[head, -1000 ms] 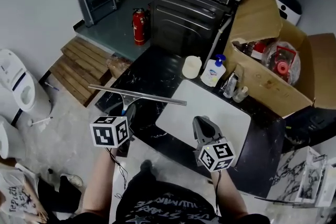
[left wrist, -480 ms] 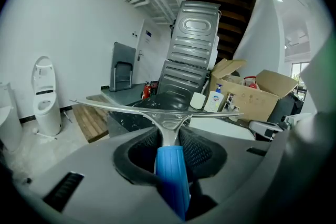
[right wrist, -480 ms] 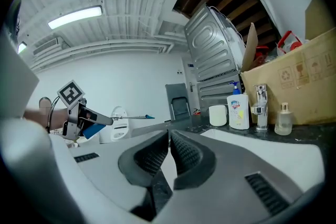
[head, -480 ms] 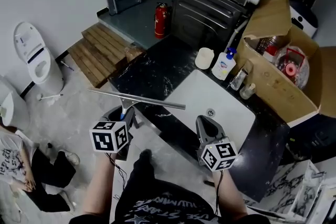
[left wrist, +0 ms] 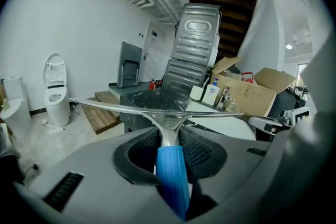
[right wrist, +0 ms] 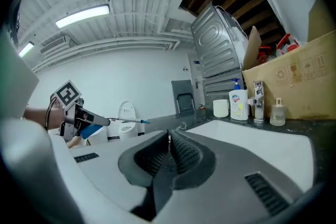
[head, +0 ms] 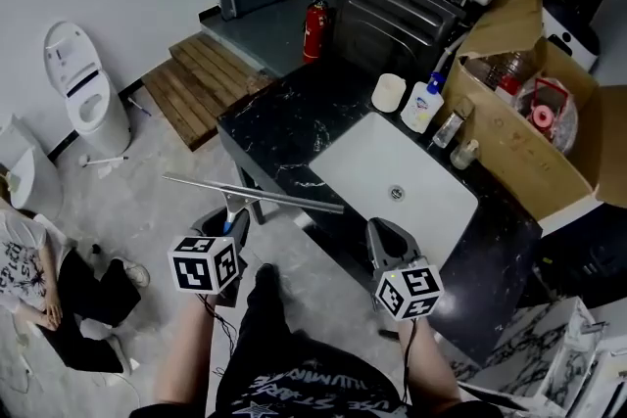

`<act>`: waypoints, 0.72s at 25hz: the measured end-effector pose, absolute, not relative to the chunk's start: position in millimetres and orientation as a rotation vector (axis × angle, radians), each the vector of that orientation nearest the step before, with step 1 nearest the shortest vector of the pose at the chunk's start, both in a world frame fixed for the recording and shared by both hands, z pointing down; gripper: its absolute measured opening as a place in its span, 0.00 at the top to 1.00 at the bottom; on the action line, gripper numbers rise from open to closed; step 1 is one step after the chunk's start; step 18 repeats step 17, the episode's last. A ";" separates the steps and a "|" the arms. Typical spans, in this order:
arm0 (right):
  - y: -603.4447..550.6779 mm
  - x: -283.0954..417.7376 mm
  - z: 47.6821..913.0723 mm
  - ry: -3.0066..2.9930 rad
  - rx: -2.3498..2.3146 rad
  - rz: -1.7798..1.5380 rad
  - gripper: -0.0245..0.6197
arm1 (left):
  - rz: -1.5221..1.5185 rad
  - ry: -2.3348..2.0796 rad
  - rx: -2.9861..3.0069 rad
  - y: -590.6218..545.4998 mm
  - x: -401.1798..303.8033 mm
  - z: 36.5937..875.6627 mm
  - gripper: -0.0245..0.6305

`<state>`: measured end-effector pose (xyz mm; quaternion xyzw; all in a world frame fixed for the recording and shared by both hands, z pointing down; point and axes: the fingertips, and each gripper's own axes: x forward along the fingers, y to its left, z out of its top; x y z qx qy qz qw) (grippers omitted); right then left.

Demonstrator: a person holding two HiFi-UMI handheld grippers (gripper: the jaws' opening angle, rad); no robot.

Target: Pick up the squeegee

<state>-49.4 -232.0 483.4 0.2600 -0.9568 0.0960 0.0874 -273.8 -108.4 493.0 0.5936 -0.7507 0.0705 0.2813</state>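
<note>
Left gripper (left wrist: 169,147) clamped on the squeegee (left wrist: 157,110): smooth blue handle between the meshed pads, bright metal neck forking into a long thin blade held crosswise just ahead. Beyond lies the black marbled counter (head: 284,127) edge, with open grey floor (head: 157,210) to its left. Right gripper (right wrist: 168,152) has its jaws pressed together, with the white rectangular sink (head: 358,173) ahead.

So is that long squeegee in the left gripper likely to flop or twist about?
Probably stiff: the squeegee keeps its metal bar straight, no sag. The bar reaches far to both sides of the left gripper, so a bump at an end could twist it. Its blue handle sits clamped between ribbed pads, so slipping seems unlikely.
</note>
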 end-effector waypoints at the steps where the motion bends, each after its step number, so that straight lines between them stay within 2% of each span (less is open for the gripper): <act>1: -228.1 -46.5 484.0 -2.849 0.772 0.291 0.89 | 0.191 -2.015 1.585 -102.2 -271.6 494.3 0.75; 18: -171.7 -20.1 490.1 -2.855 0.709 0.284 0.89 | 0.208 -2.024 1.546 -30.0 -233.7 510.9 0.75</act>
